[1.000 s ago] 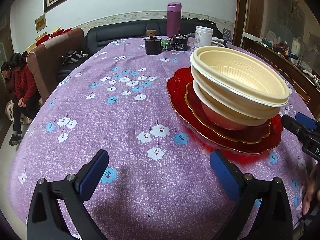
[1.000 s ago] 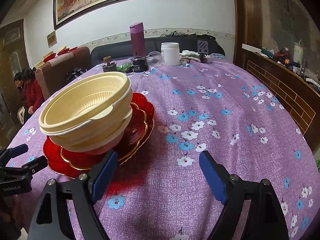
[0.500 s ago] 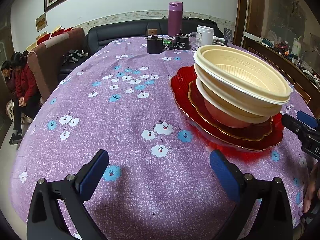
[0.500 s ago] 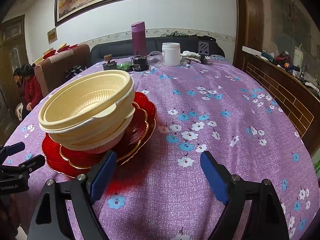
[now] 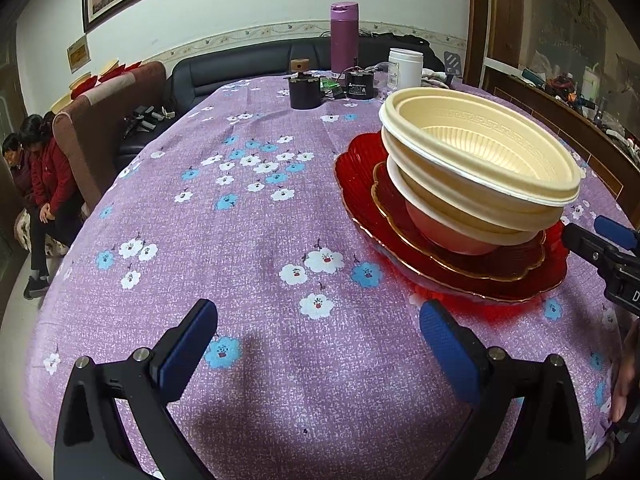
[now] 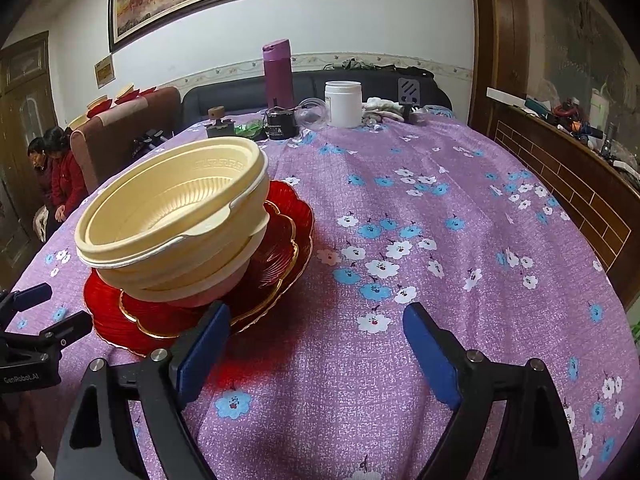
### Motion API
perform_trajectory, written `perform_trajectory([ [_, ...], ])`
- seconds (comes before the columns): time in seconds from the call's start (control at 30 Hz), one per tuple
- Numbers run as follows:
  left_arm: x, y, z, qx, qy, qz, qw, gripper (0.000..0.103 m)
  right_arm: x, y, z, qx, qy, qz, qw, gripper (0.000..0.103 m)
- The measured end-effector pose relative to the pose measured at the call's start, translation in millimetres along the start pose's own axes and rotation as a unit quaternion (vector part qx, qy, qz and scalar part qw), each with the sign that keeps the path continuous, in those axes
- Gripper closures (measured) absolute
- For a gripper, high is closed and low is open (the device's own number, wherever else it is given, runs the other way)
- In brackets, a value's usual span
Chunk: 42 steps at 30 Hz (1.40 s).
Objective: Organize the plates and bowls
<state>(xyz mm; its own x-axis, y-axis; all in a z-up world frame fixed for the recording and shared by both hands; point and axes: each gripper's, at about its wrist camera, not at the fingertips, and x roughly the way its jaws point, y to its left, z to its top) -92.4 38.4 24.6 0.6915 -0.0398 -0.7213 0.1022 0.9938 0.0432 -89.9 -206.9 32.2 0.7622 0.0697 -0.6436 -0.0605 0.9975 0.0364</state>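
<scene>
A: How do the claws stand?

B: Both are spread wide with nothing between their blue pads. The left gripper (image 5: 318, 344) hangs over the purple flowered tablecloth (image 5: 248, 216), its right pad just beside the rim of the large red plate (image 5: 352, 184) but not touching it, as far as the left wrist view shows. The right gripper (image 6: 316, 342) hangs on the other side of that plate; its left pad overlaps the plate's near edge in the right wrist view, though I cannot tell whether it touches.

A: And the dishes?

B: One stack, with the large red plate at the bottom, flat on the cloth. On it lies a smaller red plate with a gold scalloped rim (image 5: 472, 268). On that sits a pinkish bowl (image 5: 448, 232), then cream bowls (image 5: 480, 160) nested above it, the top one tilted so the pile leans.

A: Anything else near the plate?

B: Well beyond it, at the far end of the table: a purple flask (image 5: 344, 36), a white jar (image 5: 405, 68), and a small dark pot (image 5: 305, 90). Two seated people (image 5: 38, 168) are far off past the table's left edge.
</scene>
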Motion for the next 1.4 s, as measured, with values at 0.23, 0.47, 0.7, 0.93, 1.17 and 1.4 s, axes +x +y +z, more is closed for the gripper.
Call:
perform_trajectory([
  [0.23,2.2,0.4,1.7,-0.004,0.006,0.006,1.0,0.002,-0.4,0.8,-0.4,-0.001,0.0,-0.002,1.0,0.011],
  [0.47,-1.3,2.5,4.0,-0.008,-0.002,0.011,0.9999,0.002,-1.0,0.4,-0.2,0.002,0.0,0.002,1.0,0.011],
  [0.7,-12.1,6.2,11.8,-0.003,-0.018,0.041,0.999,0.002,-0.8,0.1,-0.5,0.002,0.0,0.003,1.0,0.011],
  [0.93,-24.1,12.1,22.3,0.003,-0.026,0.06,0.9978,0.001,-1.2,0.1,-0.3,0.002,0.0,0.003,1.0,0.011],
  [1.17,-42.5,14.5,25.1,0.008,-0.054,0.059,0.9968,0.001,-1.7,0.3,-0.6,0.002,0.0,0.002,1.0,0.011],
  [1.4,-35.5,4.9,22.1,0.023,-0.037,0.107,0.9933,0.001,-1.9,0.4,0.0,-0.001,-0.002,-0.002,1.0,0.011],
])
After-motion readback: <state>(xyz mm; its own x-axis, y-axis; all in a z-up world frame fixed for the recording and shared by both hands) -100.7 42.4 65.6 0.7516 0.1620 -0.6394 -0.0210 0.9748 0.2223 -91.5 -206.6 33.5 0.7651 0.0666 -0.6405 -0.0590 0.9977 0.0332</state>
